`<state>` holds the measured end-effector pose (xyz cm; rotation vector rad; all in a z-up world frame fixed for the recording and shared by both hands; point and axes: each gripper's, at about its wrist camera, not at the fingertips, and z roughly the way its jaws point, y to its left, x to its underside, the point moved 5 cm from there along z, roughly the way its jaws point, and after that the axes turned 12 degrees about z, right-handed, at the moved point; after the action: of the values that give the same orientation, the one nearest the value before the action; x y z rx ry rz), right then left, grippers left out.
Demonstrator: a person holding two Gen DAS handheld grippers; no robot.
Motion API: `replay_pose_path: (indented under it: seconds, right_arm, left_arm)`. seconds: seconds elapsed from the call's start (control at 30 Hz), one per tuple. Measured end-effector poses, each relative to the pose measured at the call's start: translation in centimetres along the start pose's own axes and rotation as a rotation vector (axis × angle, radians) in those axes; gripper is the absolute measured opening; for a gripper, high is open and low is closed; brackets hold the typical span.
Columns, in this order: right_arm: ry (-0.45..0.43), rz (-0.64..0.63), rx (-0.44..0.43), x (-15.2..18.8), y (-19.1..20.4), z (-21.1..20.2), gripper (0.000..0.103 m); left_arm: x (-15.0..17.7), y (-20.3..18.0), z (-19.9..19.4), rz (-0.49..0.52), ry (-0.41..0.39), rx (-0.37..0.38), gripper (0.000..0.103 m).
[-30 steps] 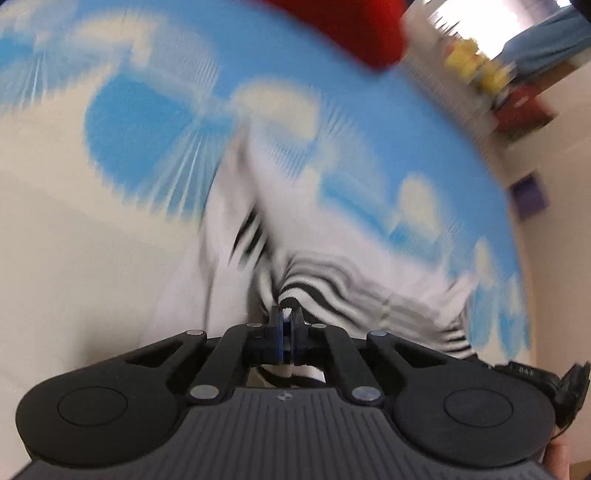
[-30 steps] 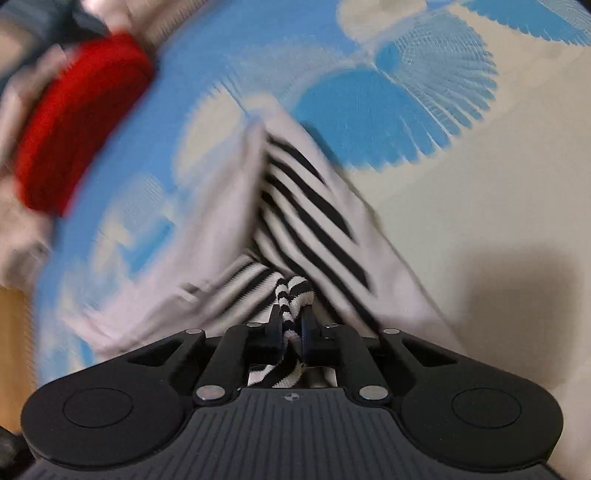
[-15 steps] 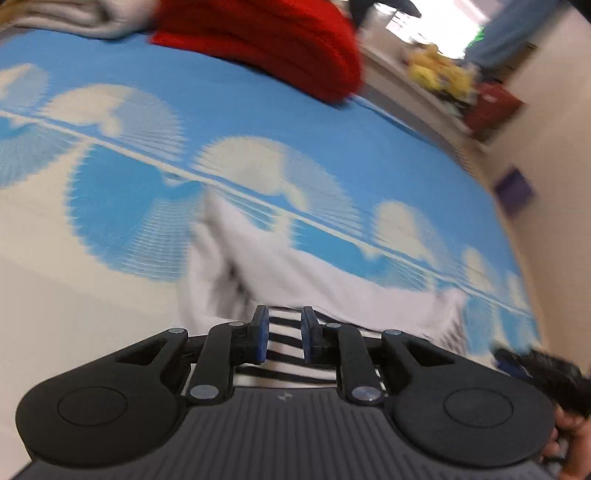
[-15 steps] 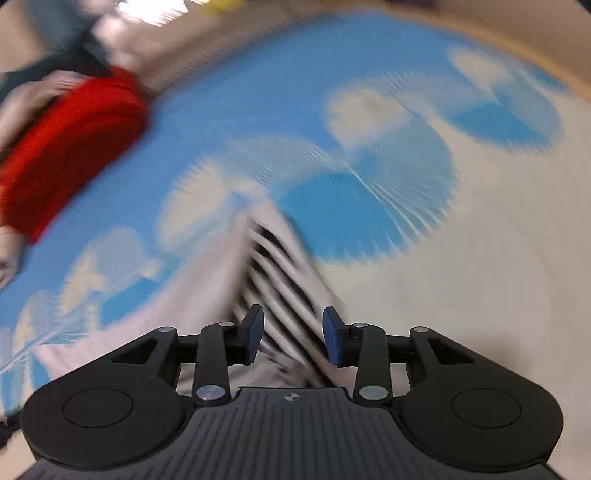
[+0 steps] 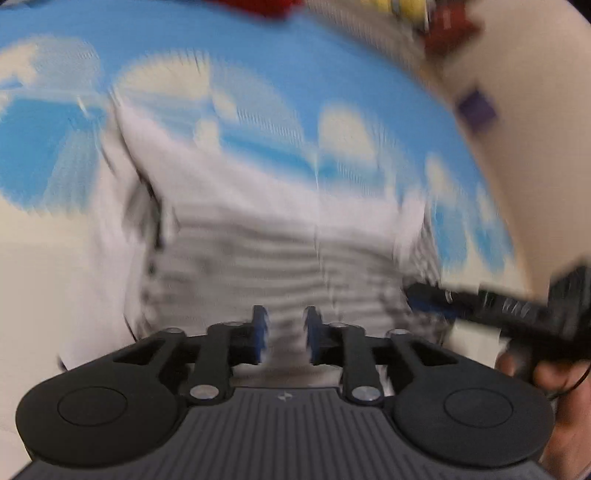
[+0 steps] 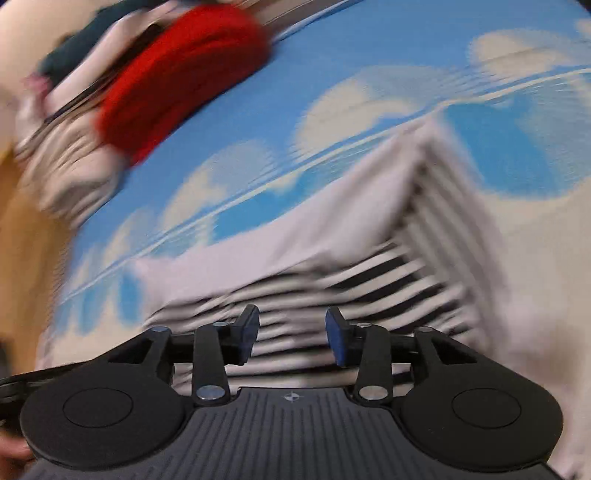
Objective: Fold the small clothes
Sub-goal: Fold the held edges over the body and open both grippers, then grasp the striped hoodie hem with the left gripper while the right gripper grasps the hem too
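A small white garment with black stripes (image 5: 280,229) lies on a blue and cream patterned cloth (image 5: 258,55). It also shows in the right wrist view (image 6: 332,243), with its white part folded over the striped part. My left gripper (image 5: 285,332) is open and empty just above the garment's near edge. My right gripper (image 6: 291,332) is open and empty over the striped part. The right gripper's fingers (image 5: 432,299) show at the right of the left wrist view. Both views are blurred by motion.
A red folded garment (image 6: 177,74) lies at the far side of the cloth, next to a pile of pale and dark clothes (image 6: 62,110). A purple box (image 5: 476,107) and yellow and red items (image 5: 417,11) stand past the surface's right edge.
Both grippers were shut on the striped garment a second ago. They have let go of it and opened, and the garment now lies folded on the cloth.
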<state>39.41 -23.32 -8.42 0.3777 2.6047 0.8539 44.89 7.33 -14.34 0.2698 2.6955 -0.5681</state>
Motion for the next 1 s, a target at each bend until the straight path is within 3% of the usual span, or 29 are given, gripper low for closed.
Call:
replay_pose_path:
  seconds: [0.03, 0.07, 0.1, 0.13, 0.2, 0.27, 0.3, 0.33, 0.37, 0.47, 0.57, 0.67, 0.83, 1.0]
  right_arm:
    - [0.088, -0.033, 0.045, 1.2, -0.2, 1.5, 0.051]
    - [0.131, -0.061, 0.152, 1.7, -0.9, 2.7, 0.051]
    - [0.135, -0.071, 0.217, 2.2, -1.5, 2.5, 0.046]
    - [0.106, -0.056, 0.208, 1.9, -1.6, 1.8, 0.038]
    - [0.003, -0.003, 0.150, 0.8, -2.0, -0.7, 0.040]
    - [-0.139, 0.002, 0.189, -0.6, -3.4, -2.9, 0.050]
    - [-0.163, -0.004, 0.258, -0.9, -4.6, -2.9, 0.052]
    - [-0.146, -0.007, 0.343, -0.9, -6.3, -2.5, 0.051]
    - [-0.129, 0.002, 0.358, -0.7, -7.4, -2.2, 0.044]
    - [-0.197, 0.102, 0.279, -0.8, -7.0, -6.3, 0.044]
    - [-0.323, 0.064, 0.214, -0.3, -4.1, -11.4, 0.048]
    - [-0.406, 0.017, 0.193, 0.8, -1.0, -16.0, 0.051]
    - [-0.527, -0.031, 0.145, 5.3, -2.4, -22.5, 0.060]
    - [-0.561, 0.020, 0.169, 12.9, -7.6, -23.7, 0.062]
  left_arm:
    - [1.3, 0.1, 1.6, 0.044, 0.099, -0.052, 0.038]
    - [2.1, 0.3, 2.4, 0.080, 0.156, -0.111, 0.025]
    - [2.4, 0.7, 2.3, 0.079, 0.157, -0.128, 0.019]
    - [2.5, 0.9, 1.6, 0.054, 0.131, -0.120, 0.020]
    - [1.3, 1.7, -0.9, -0.003, -0.003, -0.096, 0.021]
    - [0.9, 3.4, -2.2, -0.028, -0.081, -0.152, 0.021]
    - [1.4, 4.3, -1.6, -0.040, -0.050, -0.197, 0.021]
    - [2.8, 5.7, -0.3, -0.061, 0.034, -0.242, 0.019]
    - [3.7, 6.2, 0.4, -0.076, 0.066, -0.236, 0.019]
    - [3.3, 4.9, -2.1, -0.085, -0.020, -0.243, 0.022]
    - [3.2, 2.5, -7.6, -0.037, -0.190, -0.211, 0.032]
    - [3.6, -0.3, -12.1, 0.058, -0.258, -0.268, 0.032]
    - [8.8, -4.8, -19.1, 0.135, -0.340, -0.264, 0.038]
    - [17.8, -6.7, -21.2, 0.134, -0.372, -0.219, 0.040]
